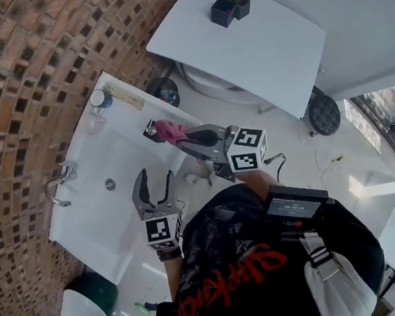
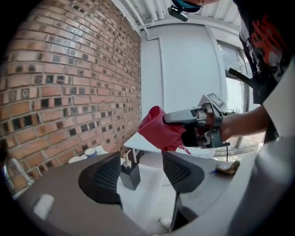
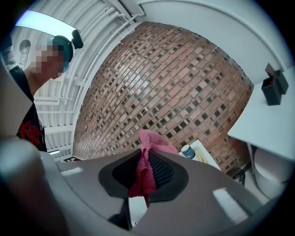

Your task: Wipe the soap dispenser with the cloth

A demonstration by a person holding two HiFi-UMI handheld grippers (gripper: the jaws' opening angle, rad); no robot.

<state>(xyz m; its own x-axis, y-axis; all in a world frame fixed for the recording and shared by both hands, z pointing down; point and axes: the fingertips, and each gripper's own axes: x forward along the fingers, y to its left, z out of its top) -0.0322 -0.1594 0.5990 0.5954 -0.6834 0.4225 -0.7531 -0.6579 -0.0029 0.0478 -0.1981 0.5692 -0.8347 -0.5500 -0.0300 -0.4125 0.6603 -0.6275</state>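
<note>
A small black soap dispenser (image 1: 150, 131) with a silver pump stands on the far right corner of the white sink counter (image 1: 96, 227). My right gripper (image 1: 183, 138) is shut on a pink cloth (image 1: 172, 130), whose bunched end hangs right beside the dispenser. In the right gripper view the cloth (image 3: 147, 161) is pinched between the pads. My left gripper (image 1: 155, 176) hangs open over the basin with nothing between its fingers. In the left gripper view the soap dispenser (image 2: 130, 173) shows beyond the gap, apart from the jaws, and the cloth (image 2: 160, 131) hangs above it.
A chrome faucet (image 1: 60, 188) stands at the basin's left side, by a brick wall (image 1: 14, 82). A cup (image 1: 100, 98) sits on the counter's far end. Beyond the sink a white table (image 1: 256, 49) carries two black boxes (image 1: 231, 8). A black stool (image 1: 323, 114) stands at the right.
</note>
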